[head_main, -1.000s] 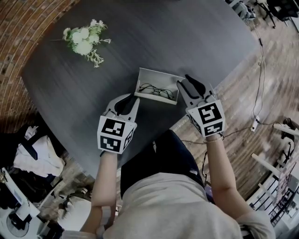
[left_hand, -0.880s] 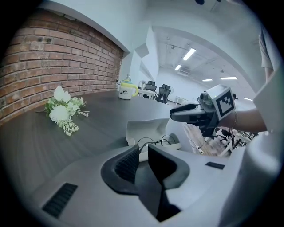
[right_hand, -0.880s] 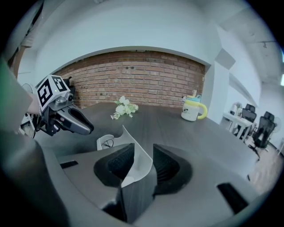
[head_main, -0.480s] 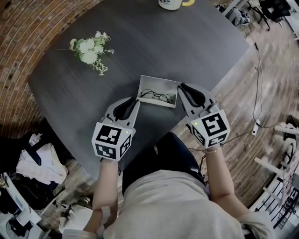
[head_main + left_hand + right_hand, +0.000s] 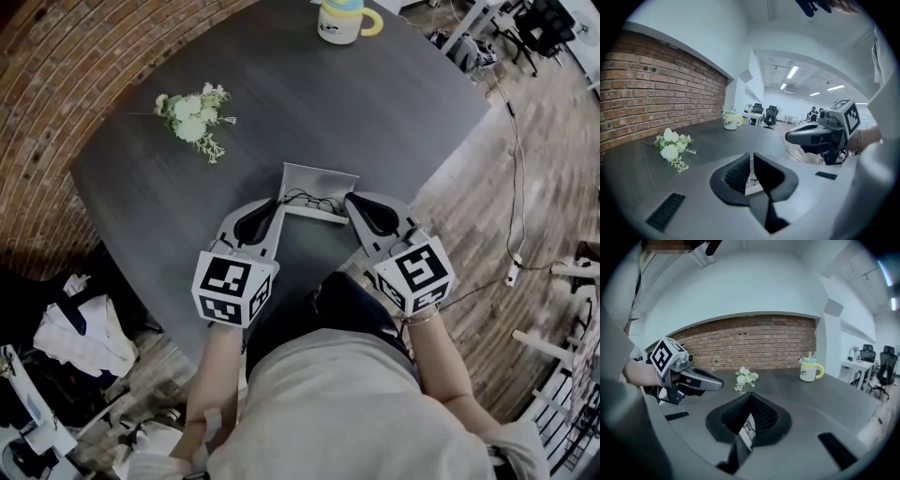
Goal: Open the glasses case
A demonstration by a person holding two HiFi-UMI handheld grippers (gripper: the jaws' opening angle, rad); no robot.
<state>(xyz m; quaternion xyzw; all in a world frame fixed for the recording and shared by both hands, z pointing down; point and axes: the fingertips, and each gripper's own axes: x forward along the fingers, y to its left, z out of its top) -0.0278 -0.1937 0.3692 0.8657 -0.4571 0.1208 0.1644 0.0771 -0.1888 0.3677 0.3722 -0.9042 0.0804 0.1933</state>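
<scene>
Risen just beside the glasses case, which lies open so the task looks done, left gripper and right gripper show empty, closed jaws, the right's having just closed.

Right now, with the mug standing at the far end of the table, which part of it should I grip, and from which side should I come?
Probably the handle. The mug stands upright and its yellow handle sticks out to your right, so come from the right, level, and close the jaws across the loop. The round body may be too wide for two jaws.
</scene>
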